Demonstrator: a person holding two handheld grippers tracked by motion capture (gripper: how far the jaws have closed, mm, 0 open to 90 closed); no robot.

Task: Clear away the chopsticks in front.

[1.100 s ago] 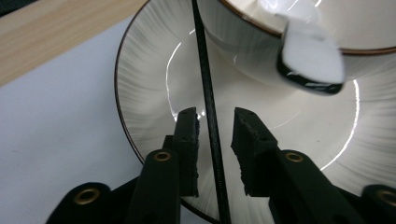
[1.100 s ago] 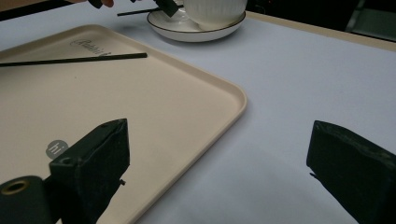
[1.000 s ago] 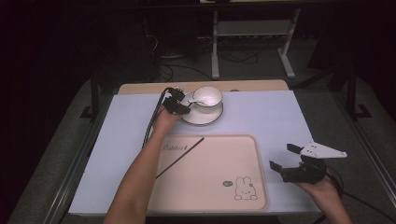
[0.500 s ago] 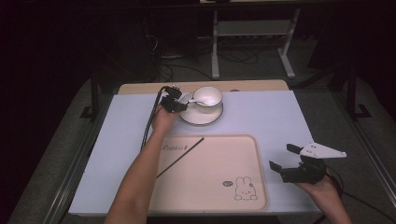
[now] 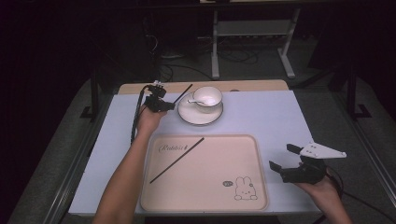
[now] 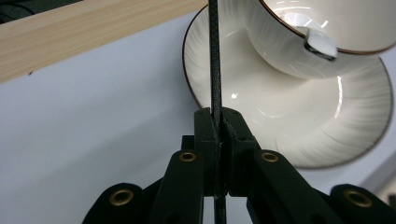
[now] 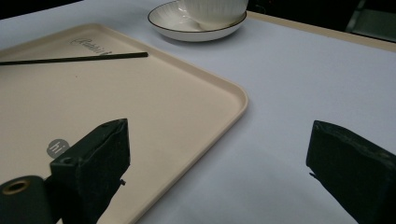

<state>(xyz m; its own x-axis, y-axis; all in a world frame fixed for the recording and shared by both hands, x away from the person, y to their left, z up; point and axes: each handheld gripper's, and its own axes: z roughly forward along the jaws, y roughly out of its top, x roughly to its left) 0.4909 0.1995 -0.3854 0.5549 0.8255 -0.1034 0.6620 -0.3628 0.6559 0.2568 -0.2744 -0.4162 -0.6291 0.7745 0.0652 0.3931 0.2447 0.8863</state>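
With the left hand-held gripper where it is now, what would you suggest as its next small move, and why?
Probably carry the chopstick back toward the tray and lay it beside the other chopstick. The left hand-held gripper is shut on it next to the saucer, one stick already lies on the tray, and the right hand-held gripper waits open.

Worktop [image 5: 280, 116]: pale sheet cover, bare wooden strip [image 5: 252, 86] along its far edge. Beyond that edge: white metal stand [image 5: 215, 51] on grey floor [image 5: 317, 91], dark cables [image 5: 236, 57] lying between the stand's legs.
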